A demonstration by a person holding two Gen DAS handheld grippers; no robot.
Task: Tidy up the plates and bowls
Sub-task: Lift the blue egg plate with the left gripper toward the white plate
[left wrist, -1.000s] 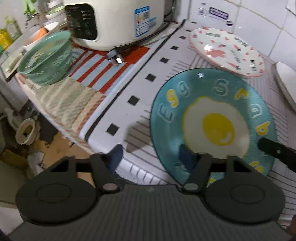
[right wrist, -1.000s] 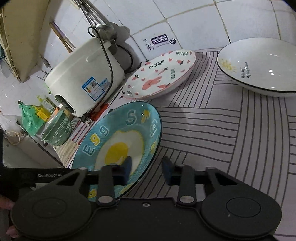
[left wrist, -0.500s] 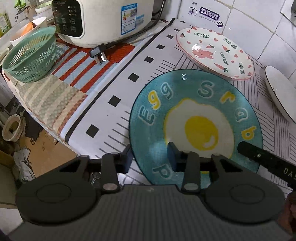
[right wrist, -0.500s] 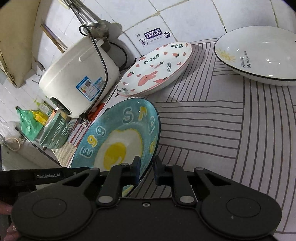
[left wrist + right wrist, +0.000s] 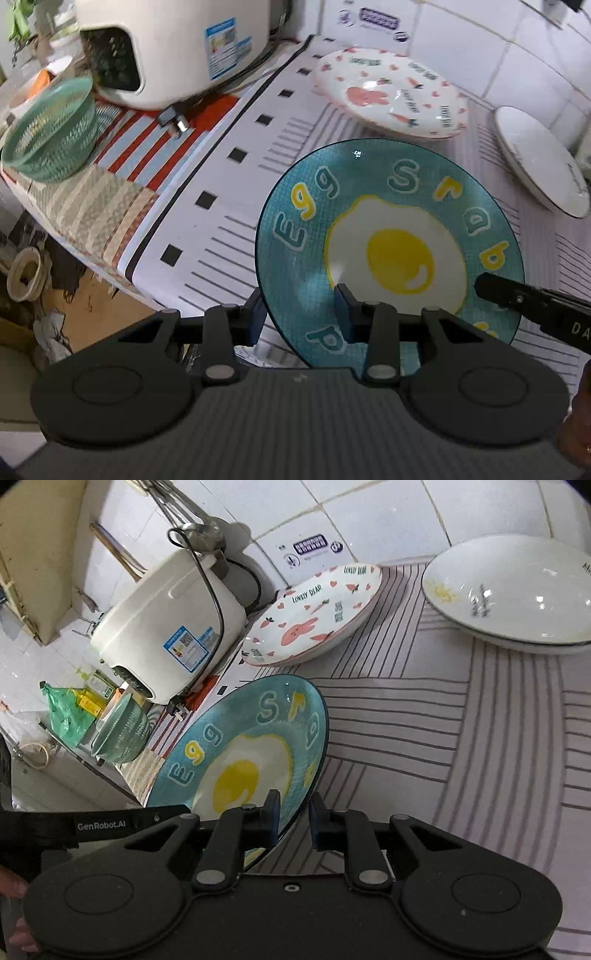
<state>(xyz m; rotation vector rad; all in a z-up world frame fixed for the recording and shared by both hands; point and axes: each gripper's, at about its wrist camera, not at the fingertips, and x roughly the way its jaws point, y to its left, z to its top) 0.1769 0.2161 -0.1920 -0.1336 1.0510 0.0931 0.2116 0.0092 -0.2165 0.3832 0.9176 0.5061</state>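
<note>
A blue plate (image 5: 388,221) with a fried egg and letters painted on it sits between both grippers, tilted with its near side raised off the striped mat. My left gripper (image 5: 298,314) straddles the near-left rim, one pad outside the edge and one on the plate's face. In the right wrist view the same plate (image 5: 240,738) has its right rim pinched in my right gripper (image 5: 294,818). A white plate with a pink rabbit (image 5: 388,96) lies behind it. A white bowl (image 5: 517,590) sits at the back right.
A white rice cooker (image 5: 177,48) stands at the back left, its plug (image 5: 173,120) lying on the striped cloth. A green mesh basket (image 5: 48,133) sits near the counter's left edge, with the floor below. The tiled wall runs close behind the dishes.
Both grippers have closed their jaws onto opposite rims of the blue plate. The plate now sits more tilted, and the left gripper has risen slightly with it.
</note>
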